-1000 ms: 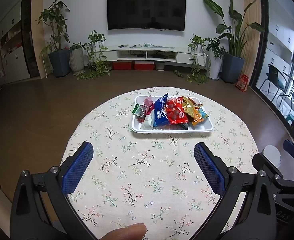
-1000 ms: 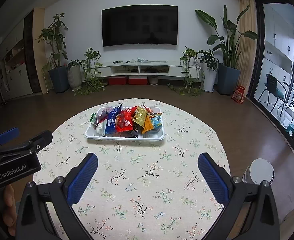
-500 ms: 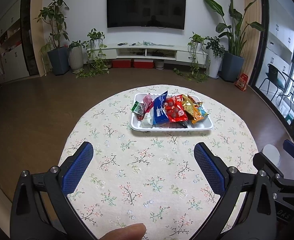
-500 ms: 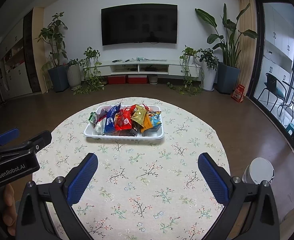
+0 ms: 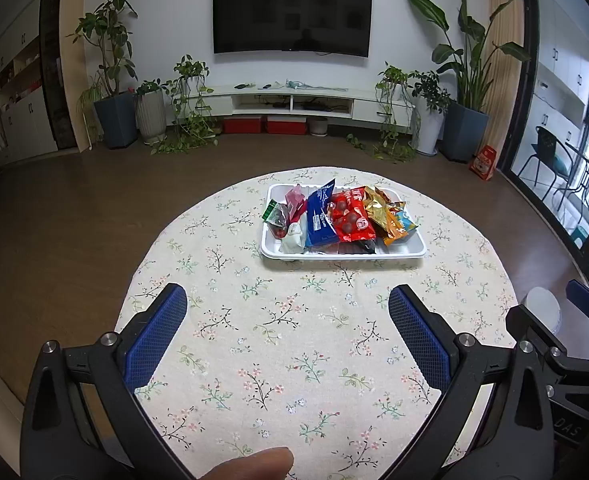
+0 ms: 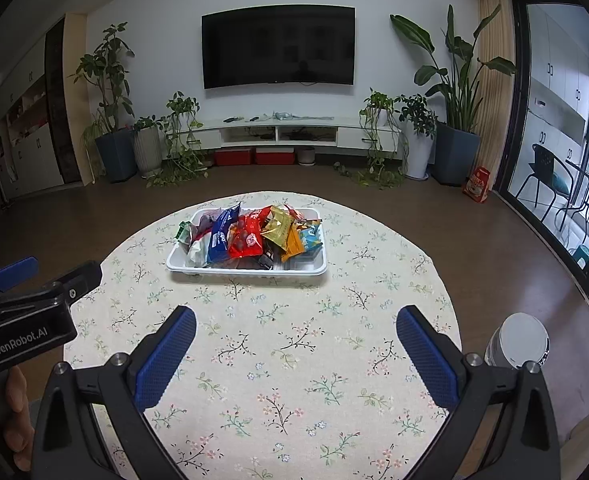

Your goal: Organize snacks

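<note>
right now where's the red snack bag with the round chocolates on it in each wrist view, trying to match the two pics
Left wrist view: the red snack bag lies mid-tray, just right of picture centre, beside the blue bag.
Right wrist view: the red snack bag sits left of picture centre, again right of the blue bag.
Shared landmark: the white tray on the floral tablecloth, with the wall TV behind it.

A round floral-clothed table (image 5: 314, 340) carries a white snack tray (image 5: 342, 254).

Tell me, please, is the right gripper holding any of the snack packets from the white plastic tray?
No: the right gripper is open and empty above the floral tablecloth, short of the white plastic tray.
</note>
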Demonstrator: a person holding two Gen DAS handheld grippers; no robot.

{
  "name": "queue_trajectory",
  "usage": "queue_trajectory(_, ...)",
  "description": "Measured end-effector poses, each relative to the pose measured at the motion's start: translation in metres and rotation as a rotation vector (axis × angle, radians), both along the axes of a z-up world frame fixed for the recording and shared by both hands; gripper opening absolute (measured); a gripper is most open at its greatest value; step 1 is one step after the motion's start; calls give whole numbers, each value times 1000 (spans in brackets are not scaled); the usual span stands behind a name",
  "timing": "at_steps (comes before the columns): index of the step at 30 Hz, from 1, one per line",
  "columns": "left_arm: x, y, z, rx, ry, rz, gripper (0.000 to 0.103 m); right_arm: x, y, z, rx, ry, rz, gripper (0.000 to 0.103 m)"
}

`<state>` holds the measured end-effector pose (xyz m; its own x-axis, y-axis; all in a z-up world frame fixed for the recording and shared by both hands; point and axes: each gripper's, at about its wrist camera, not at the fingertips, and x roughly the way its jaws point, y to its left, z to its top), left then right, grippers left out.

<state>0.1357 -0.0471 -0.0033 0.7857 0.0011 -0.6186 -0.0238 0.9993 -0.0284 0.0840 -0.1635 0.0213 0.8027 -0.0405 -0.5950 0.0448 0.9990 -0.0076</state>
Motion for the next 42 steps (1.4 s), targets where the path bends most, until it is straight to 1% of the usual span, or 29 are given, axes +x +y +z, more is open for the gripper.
queue_trajectory(17,1,0,-4,-3,6,2,102,-3,-2,-1,0,6,1,102)
queue_trajectory(19,1,0,-4,0,6,2,102,-6,-3,-6,1,6,1,102)
queue_trajectory(42,1,1,-11,0,22,-16,102,-5,-3,-2,2,11,2,102)
